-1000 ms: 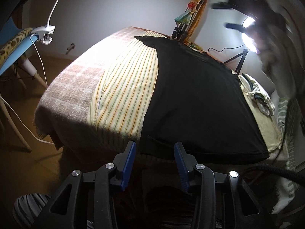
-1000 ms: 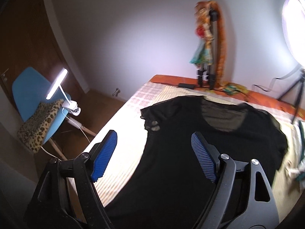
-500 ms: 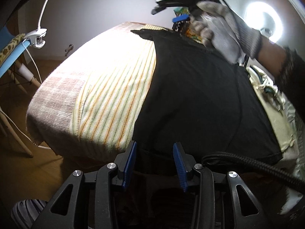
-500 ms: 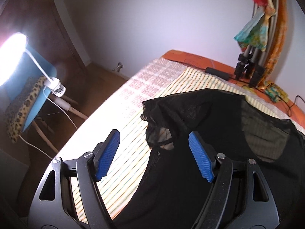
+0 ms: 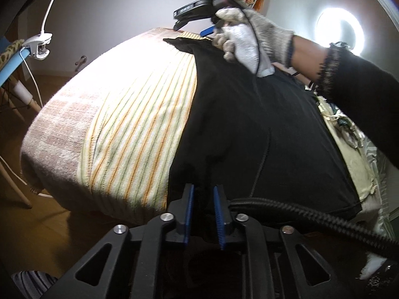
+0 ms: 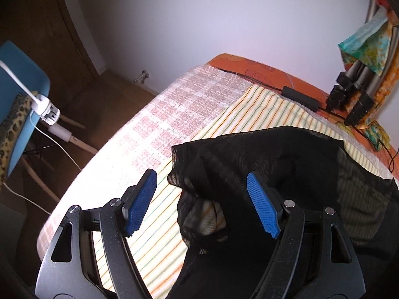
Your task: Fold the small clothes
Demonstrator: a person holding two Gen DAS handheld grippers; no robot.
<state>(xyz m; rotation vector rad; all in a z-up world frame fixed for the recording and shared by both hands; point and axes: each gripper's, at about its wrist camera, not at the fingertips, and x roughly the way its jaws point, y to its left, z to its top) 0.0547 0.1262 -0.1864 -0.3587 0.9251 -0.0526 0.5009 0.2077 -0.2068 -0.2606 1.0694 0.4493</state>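
A black short-sleeved top (image 5: 261, 129) lies flat on the striped cloth of a bed. My left gripper (image 5: 203, 206) is shut on the top's near hem at its left corner. My right gripper (image 6: 202, 199) is open, its blue pads straddling the sheer left sleeve (image 6: 199, 174) near the shoulder, above the cloth. In the left wrist view the gloved right hand (image 5: 244, 39) holds the right gripper over the top's far left sleeve.
The bed carries a yellow striped cloth (image 5: 134, 124) over a pink checked blanket (image 6: 179, 109). A blue chair with a clip lamp (image 6: 47, 107) stands left of the bed. A tripod (image 6: 354, 94) and cable lie at the far edge. A ring light (image 5: 339, 32) glows at right.
My left gripper has closed on the top's near hem. My right gripper has come down and forward over the left sleeve, staying open.
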